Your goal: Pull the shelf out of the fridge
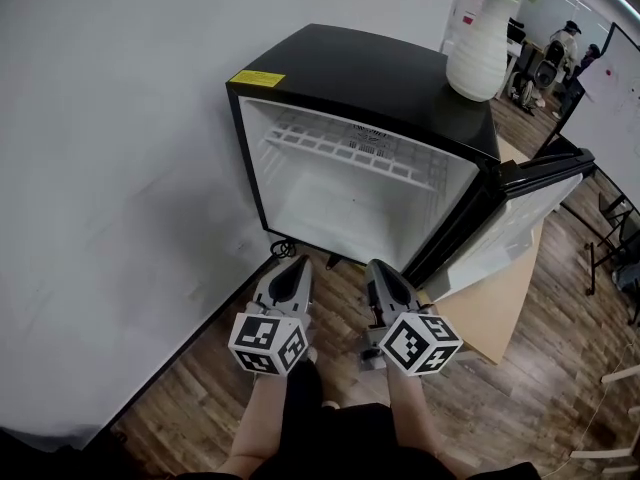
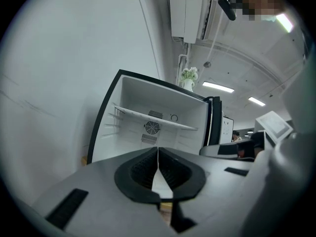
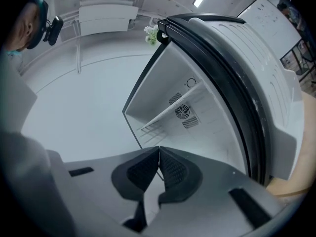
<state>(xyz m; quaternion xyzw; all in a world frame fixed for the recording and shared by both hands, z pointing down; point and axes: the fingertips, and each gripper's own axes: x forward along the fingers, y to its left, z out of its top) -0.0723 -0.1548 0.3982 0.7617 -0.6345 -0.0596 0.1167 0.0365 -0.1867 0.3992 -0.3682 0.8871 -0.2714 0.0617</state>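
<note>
Right now the fingers of the left gripper (image 2: 158, 155) and of the right gripper (image 3: 159, 154) are pressed together with nothing between them, and both point level toward the open fridge (image 1: 372, 70), short of its front edge. The shelf (image 1: 350, 149), a white wire rack, sits high in the otherwise bare cabinet and well apart from both grippers. To do this step well, I judge the fingers should spread before they reach in, pinch the shelf's front bar near each side, and draw it out straight and level so it does not jam. The door (image 1: 530, 180) stands wide at the right. A white vase (image 1: 480, 46) on top could wobble under a jerky pull. Around it are a wood-plank floor (image 1: 520, 408), a white wall (image 1: 110, 158), and an office beyond.
</note>
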